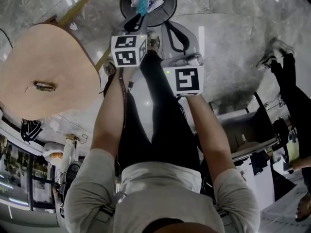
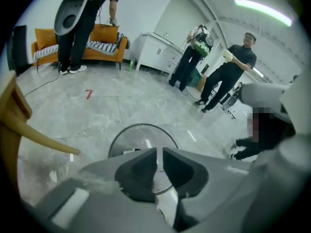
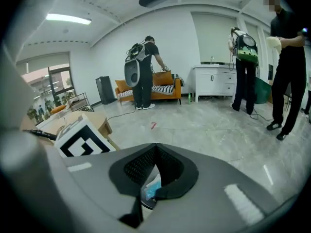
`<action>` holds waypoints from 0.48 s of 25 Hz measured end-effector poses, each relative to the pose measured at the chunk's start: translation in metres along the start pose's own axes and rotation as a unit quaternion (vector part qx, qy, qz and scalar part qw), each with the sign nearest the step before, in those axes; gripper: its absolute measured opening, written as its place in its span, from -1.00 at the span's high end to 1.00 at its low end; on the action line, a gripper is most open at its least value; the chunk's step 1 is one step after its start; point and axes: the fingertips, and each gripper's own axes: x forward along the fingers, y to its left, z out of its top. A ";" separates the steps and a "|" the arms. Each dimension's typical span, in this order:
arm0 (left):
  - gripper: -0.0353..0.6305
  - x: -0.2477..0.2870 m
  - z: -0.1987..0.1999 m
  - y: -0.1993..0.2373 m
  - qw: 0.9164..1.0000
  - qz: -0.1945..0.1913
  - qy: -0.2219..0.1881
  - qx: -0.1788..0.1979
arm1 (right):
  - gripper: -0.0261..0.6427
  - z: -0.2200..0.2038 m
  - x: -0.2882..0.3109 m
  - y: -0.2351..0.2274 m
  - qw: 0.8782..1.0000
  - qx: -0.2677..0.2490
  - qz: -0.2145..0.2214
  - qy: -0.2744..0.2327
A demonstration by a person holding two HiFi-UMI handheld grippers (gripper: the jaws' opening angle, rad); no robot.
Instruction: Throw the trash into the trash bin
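Trash bin [image 1: 165, 11] is sitting on the grey marbled floor [image 1: 233, 42], right in front of the person's feet. It's round and black with a wire-mesh wall. The trash [image 1: 142, 3] is lying inside it: white crumpled pieces plus one blue piece.

Left gripper [image 2: 159, 152] is hanging over the near rim of the bin and pointing down at it. Its jaws are standing a narrow slit apart with nothing between them, and only the bin rim and mesh are showing through the gap.

Right gripper [image 3: 156, 149] is hovering just beside the left one, also on the near side of the bin, angled down toward it. Its jaws are closed tip to tip and gripping nothing. The blue and white trash in the bin is showing below them, clear of the jaws.

In the head view, both marker cubes are sitting side by side between the bin and the person's knees.

A round wooden table [image 1: 43, 57] is standing just left of the bin, with one leg reaching toward it. A small dark item [image 1: 43, 86] is lying on the top; I can't tell what it is.

Well beyond the bin, an orange sofa [image 2: 80, 46] and a white cabinet [image 2: 155, 50] are standing against the wall, and several people are standing around there.
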 end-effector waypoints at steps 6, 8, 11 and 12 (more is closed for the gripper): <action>0.84 -0.103 0.053 0.013 0.995 0.046 -0.079 -0.027 | 0.90 0.065 -0.010 0.052 0.997 -0.037 0.061 -0.018; 0.84 -0.140 0.062 0.018 0.993 0.060 -0.096 -0.037 | 0.90 0.084 -0.018 0.075 0.995 -0.051 0.080 -0.022; 0.84 -0.196 0.072 0.027 0.988 0.082 -0.117 -0.050 | 0.90 0.111 -0.030 0.110 0.992 -0.070 0.108 -0.018; 0.84 -0.213 0.077 0.030 0.986 0.093 -0.126 -0.052 | 0.90 0.121 -0.033 0.121 0.990 -0.078 0.119 -0.021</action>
